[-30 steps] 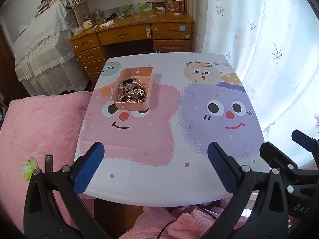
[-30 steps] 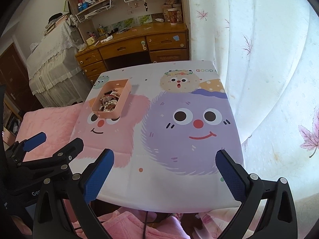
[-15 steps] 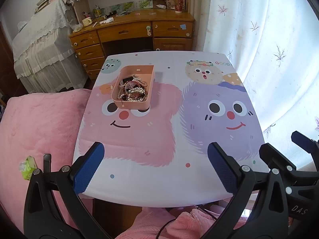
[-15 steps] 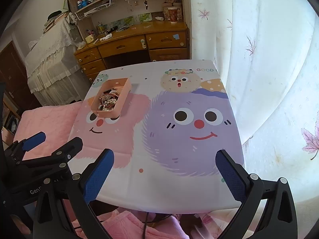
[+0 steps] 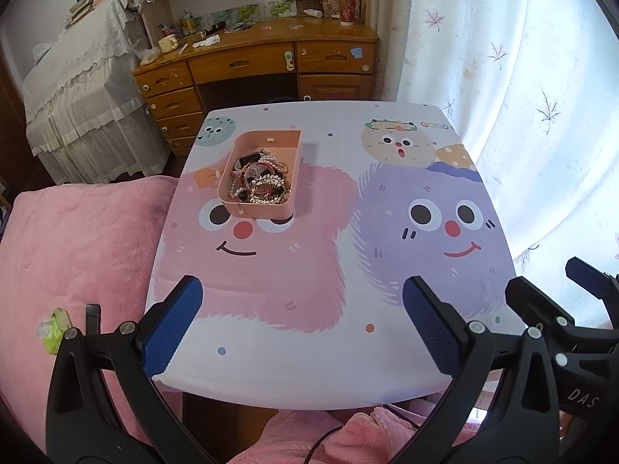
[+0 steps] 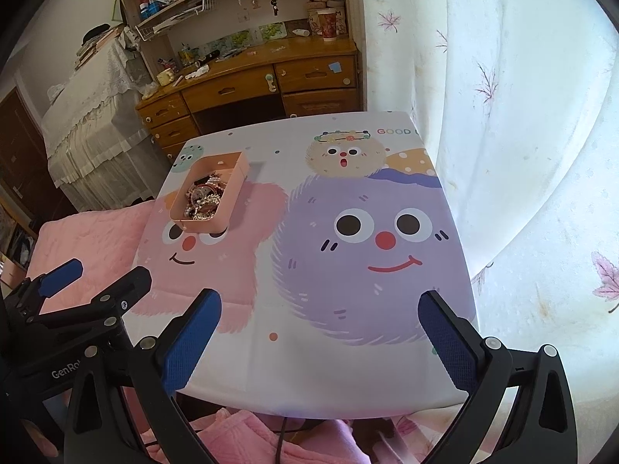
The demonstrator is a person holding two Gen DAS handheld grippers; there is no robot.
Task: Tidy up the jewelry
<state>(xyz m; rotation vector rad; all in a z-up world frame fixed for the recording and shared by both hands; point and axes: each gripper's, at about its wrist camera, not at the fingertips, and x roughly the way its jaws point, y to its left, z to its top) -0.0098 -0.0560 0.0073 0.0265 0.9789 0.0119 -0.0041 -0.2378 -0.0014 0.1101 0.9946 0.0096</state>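
A pink tray point(image 5: 267, 139) stands at the far left of the cartoon-print table point(image 5: 329, 355), holding a tangled pile of jewelry point(image 5: 260, 185): pearl strands, gold pieces, a watch. The tray point(image 6: 232, 185) and jewelry point(image 6: 204, 199) also show in the right wrist view. My left gripper point(image 5: 301, 321) is open and empty above the table's near edge. My right gripper point(image 6: 321, 336) is open and empty over the near edge, to the right of the left one. Each gripper shows at the edge of the other's view.
A pink blanket point(image 5: 77, 239) lies left of the table with a green packet point(image 5: 54, 326) on it. A wooden desk point(image 5: 271, 58) with drawers stands behind the table. A white curtain point(image 5: 522, 77) hangs along the right.
Both grippers have drifted slightly, so the table and tray sit a little lower in view. Both stay open and empty. The tray has not moved.
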